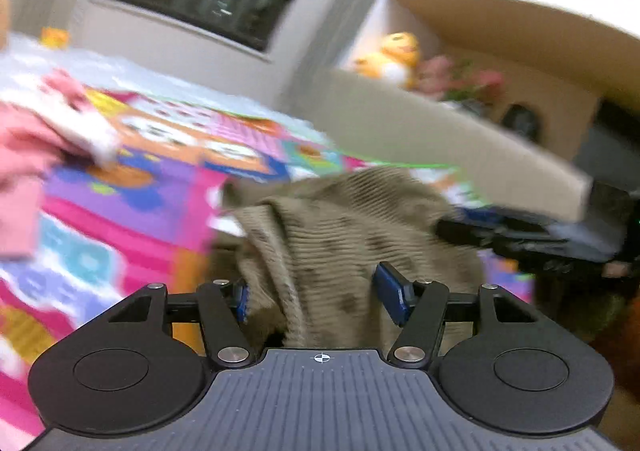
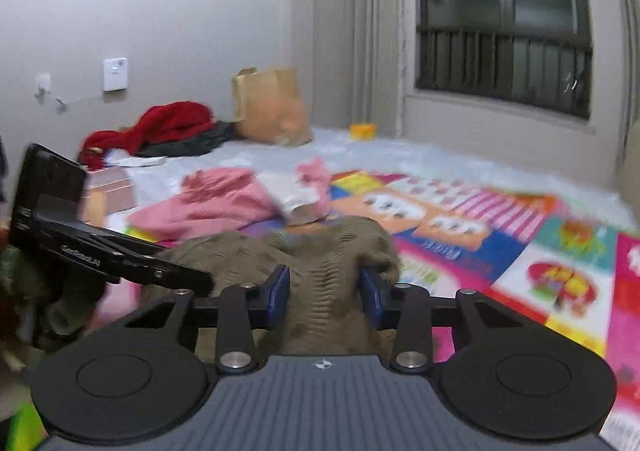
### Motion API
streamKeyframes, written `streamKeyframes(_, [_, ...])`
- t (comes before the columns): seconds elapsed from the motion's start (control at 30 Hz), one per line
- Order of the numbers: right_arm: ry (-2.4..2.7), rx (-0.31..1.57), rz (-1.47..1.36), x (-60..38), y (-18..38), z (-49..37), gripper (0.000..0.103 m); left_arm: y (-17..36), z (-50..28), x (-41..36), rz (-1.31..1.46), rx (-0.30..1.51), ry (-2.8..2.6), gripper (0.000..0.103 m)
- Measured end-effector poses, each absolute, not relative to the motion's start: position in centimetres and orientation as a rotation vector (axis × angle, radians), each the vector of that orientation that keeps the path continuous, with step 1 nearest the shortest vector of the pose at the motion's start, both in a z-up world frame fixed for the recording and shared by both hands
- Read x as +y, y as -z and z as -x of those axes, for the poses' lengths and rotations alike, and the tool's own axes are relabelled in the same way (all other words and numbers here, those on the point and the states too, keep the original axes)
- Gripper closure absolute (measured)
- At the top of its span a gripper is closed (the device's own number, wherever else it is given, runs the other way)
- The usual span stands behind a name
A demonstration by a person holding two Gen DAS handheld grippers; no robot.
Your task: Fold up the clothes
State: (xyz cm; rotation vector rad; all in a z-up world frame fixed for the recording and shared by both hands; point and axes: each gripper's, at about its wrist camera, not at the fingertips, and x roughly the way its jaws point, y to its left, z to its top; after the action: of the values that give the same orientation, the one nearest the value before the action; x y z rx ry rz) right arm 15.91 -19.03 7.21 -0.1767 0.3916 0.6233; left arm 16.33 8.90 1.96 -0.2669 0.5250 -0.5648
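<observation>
Bunching between both grippers' pads (image 2: 278, 293): sweater (image 2: 332, 271)

each gripper (image 1: 320, 293) is black with blue pads (image 1: 390, 291), silver screws, seemingly a ribbed grey body.

Between the fingers of the left gripper (image 1: 320, 293): olive-brown sweater (image 1: 340, 227), ribbed knit cloth, matt, coarse-textured, with darker blotches. The same knit sits between the right gripper (image 2: 326, 293) fingers. Finger pads (image 1: 394, 293): blue, smooth plastic-like finish. Gripper arms: matt black, with bright metal pivot pins. Gripper body nearest the lens: grey, finely ribbed, matt. Beyond the claws: play mat (image 2: 520, 251), smooth, printed, slightly glossy. Ahead and left of the right claw: pink garment (image 2: 216, 199), soft matt cloth; farther off, brown paper bag (image 2: 272, 103), creased. Right of the left claw: cardboard box (image 1: 460, 139), matt.
</observation>
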Motion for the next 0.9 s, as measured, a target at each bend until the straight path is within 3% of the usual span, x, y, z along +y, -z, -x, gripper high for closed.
streamKeyframes(0.1, [-0.538,0.51,0.182,-19.1,-3.6,-18.8,0.063,-0.9,-18.1,8.0,0.133,0.575,0.405,0.038])
streamKeyframes(0.23, [-0.476,0.584,0.07,-20.5,-1.2,-20.6,0.039,0.6,-19.3,7.8,0.152,0.641,0.408,0.031])
streamKeyframes(0.4, [-0.444,0.606,0.012,-21.0,-2.3,-19.0,0.032,0.5,-19.7,8.0,0.154,0.645,0.414,0.025])
streamKeyframes(0.47, [-0.426,0.618,-0.065,-21.8,-2.9,-17.8,0.016,0.7,-19.7,8.4,0.159,0.646,0.415,0.023])
streamKeyframes(0.53, [-0.428,0.639,-0.158,-23.0,-3.2,-16.4,0.006,0.9,-19.7,8.7,0.171,0.65,0.417,0.023])
streamKeyframes(0.83, [-0.543,0.857,-0.493,-23.6,0.8,-12.9,0.004,1.4,-19.3,9.2,0.279,0.682,0.471,0.021])
streamKeyframes(0.9, [-0.552,0.84,-0.477,-22.9,1.0,-12.8,0.013,1.4,-18.9,9.2,0.32,0.689,0.499,0.024])
